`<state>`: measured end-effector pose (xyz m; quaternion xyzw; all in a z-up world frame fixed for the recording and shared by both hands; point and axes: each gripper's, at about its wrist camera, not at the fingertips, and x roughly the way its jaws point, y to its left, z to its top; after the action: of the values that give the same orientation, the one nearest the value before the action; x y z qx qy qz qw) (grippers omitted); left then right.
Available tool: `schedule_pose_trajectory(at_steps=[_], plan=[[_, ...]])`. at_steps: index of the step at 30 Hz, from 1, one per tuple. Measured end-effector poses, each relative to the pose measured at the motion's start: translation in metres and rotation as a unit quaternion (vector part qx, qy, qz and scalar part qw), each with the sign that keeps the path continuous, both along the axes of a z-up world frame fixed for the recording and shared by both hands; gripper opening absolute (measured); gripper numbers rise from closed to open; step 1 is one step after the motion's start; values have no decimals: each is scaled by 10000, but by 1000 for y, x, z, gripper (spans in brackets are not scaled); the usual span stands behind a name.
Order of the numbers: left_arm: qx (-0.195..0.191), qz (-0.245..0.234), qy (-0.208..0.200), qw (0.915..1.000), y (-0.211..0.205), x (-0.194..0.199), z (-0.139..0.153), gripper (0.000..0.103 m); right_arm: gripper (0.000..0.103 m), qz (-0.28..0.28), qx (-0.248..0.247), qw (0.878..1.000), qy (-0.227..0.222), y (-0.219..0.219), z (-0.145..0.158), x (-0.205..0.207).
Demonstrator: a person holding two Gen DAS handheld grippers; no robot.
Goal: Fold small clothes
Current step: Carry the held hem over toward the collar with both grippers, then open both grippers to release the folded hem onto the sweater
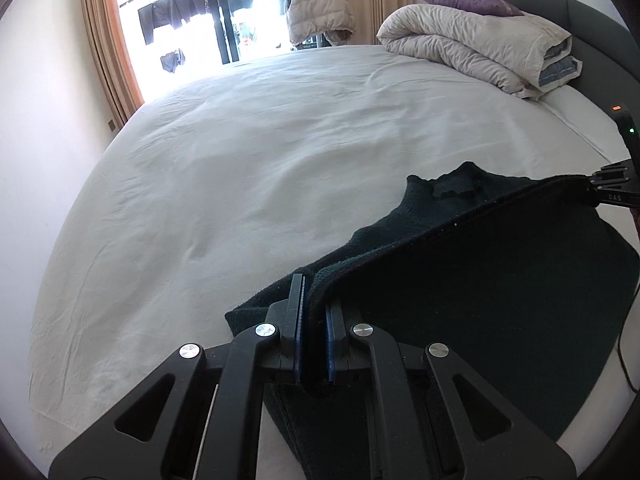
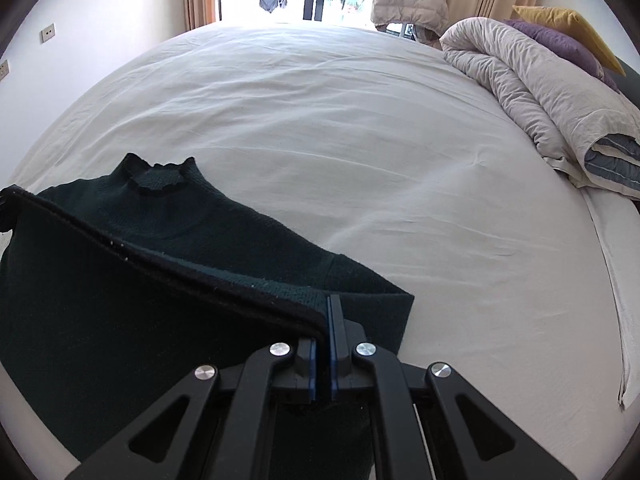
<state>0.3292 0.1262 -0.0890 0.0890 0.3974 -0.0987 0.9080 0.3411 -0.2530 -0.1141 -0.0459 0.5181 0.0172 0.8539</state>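
A small dark green knit sweater (image 1: 460,272) with a high collar lies on the white bed. Its bottom hem is lifted and stretched taut between both grippers. My left gripper (image 1: 314,300) is shut on the hem's left corner. My right gripper (image 2: 323,320) is shut on the hem's right corner; it also shows at the right edge of the left wrist view (image 1: 612,188). In the right wrist view the sweater (image 2: 160,216) has its collar pointing away, and its shoulders rest flat on the sheet.
The white bed sheet (image 1: 240,168) spreads ahead of both grippers. A rolled grey duvet (image 2: 540,92) with purple and yellow pillows lies at the head of the bed, on the right. A puffy vest (image 1: 316,8) hangs by the window beyond the bed.
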Motion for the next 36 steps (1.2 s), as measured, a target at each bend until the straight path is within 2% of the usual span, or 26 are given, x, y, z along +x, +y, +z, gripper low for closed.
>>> schedule_pose_trajectory(at_steps=[1, 3, 5, 6, 7, 8, 9, 10, 11, 12, 14, 17, 20, 23, 24, 26, 28, 30, 31, 32, 34, 36], plan=[[28, 27, 113, 9999, -1, 9, -9, 8, 5, -34, 2, 9999, 147, -2, -9, 6], [25, 143, 306, 9994, -2, 28, -28, 11, 23, -210, -48, 9998, 23, -6, -16, 10], [-66, 193, 442, 9988, -3, 37, -40, 13, 60, -522, 7, 9986, -119, -17, -19, 10], [-91, 237, 414, 9988, -2, 37, -42, 16, 67, -662, 59, 9976, -196, -23, -19, 9], [-94, 295, 381, 9988, -1, 36, -41, 24, 76, -744, 135, 9968, -257, -31, -19, 9], [-107, 348, 344, 9987, 1, 35, -40, 37, 83, -796, 170, 9962, -308, -36, -19, 7], [-96, 444, 288, 9986, 5, 34, -38, 51, 87, -853, 143, 9956, -372, -40, -17, 5], [-38, 606, 185, 9980, 11, 30, -34, 75, 89, -900, 129, 9948, -467, -43, -15, 3], [-21, 739, 37, 9973, 19, 26, -28, 79, 90, -950, 112, 9939, -544, -46, -12, 2], [-82, 797, -54, 9968, 25, 24, -22, 79, 91, -1010, 79, 9929, -618, -45, -10, 0], [-73, 1030, -175, 9945, 36, 17, -10, 79, 99, -1132, 5, 9909, -723, -45, -6, -2], [81, 1191, -416, 9920, 36, 7, 6, 79, 102, -1143, 11, 9918, -575, -44, -10, 4], [379, 1335, -500, 9891, 32, 3, 7, 79, 102, -1128, -318, 9924, -369, -38, -11, 9], [67, 1289, -674, 9893, 28, -11, 17, 79, 102, -1147, -470, 9914, -420, -37, -1, 8], [70, 1165, -712, 9906, 19, -15, 18, 79, 102, -1116, -424, 9920, -407, -37, 2, 9], [358, 763, -777, 9934, -9, -23, 16, 79, 103, -1072, -163, 9936, -323, -43, 6, 14], [907, 524, -662, 9923, -36, -23, 1, 79, 103, -1002, 296, 9944, 162, -51, 0, 25], [980, 510, -330, 9933, -44, -14, -19, 79, 103, -1101, 868, 9879, 668, -65, -11, 34], [978, 628, -245, 9929, -43, -11, -27, 79, 100, -1308, 1054, 9828, 769, -76, -14, 35], [920, 727, -195, 9929, -38, -9, -31, 79, 93, -1613, 1137, 9775, 750, -88, -14, 32], [695, 849, -131, 9939, -26, -8, -35, 79, 90, -2178, 1136, 9680, 511, -107, -9, 20], [582, 1010, -157, 9931, -14, -8, -32, 79, 85, -2267, 1177, 9668, 84, -107, 4, 6]])
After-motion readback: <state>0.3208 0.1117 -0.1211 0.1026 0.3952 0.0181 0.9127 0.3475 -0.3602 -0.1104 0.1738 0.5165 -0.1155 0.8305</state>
